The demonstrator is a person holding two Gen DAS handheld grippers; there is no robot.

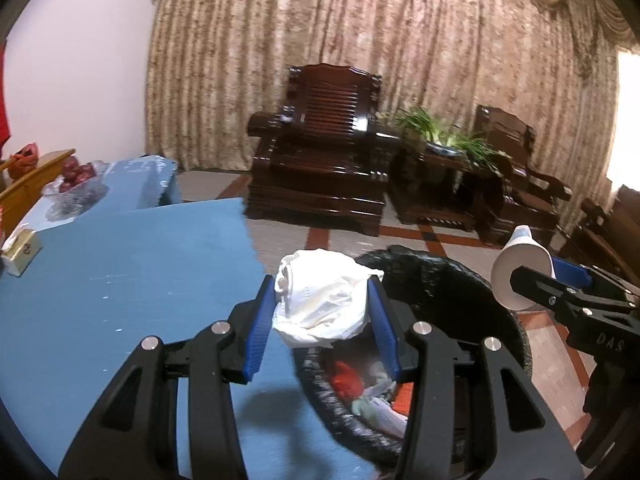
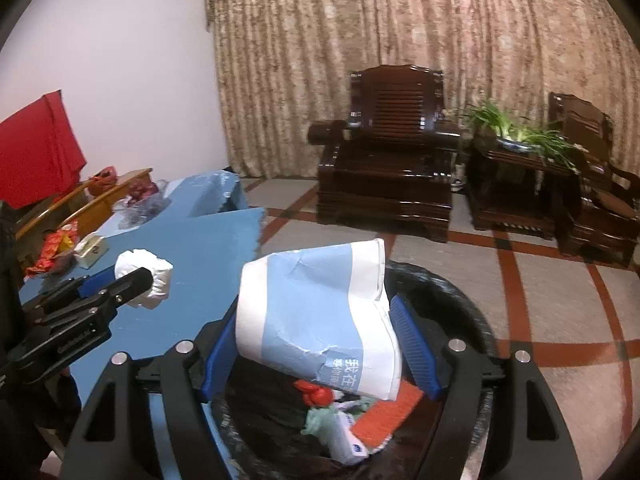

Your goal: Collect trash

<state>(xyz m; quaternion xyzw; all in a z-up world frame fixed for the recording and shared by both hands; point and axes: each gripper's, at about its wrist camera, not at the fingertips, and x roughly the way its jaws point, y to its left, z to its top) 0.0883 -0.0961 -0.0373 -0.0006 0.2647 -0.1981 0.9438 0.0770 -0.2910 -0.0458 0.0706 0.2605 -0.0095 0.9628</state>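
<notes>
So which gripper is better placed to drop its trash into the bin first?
Right, probably. The right gripper holds the crumpled paper cup directly over the black-lined bin. The left gripper, clamping the white wad, sits at the bin's near edge, partly over the blue table.

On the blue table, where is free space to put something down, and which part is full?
The blue table is bare across its wide middle, between the small box at its left edge and the black bin off its right edge. The far left end is crowded: a fruit bowl in the left wrist view, red wrappers in the right.
</notes>
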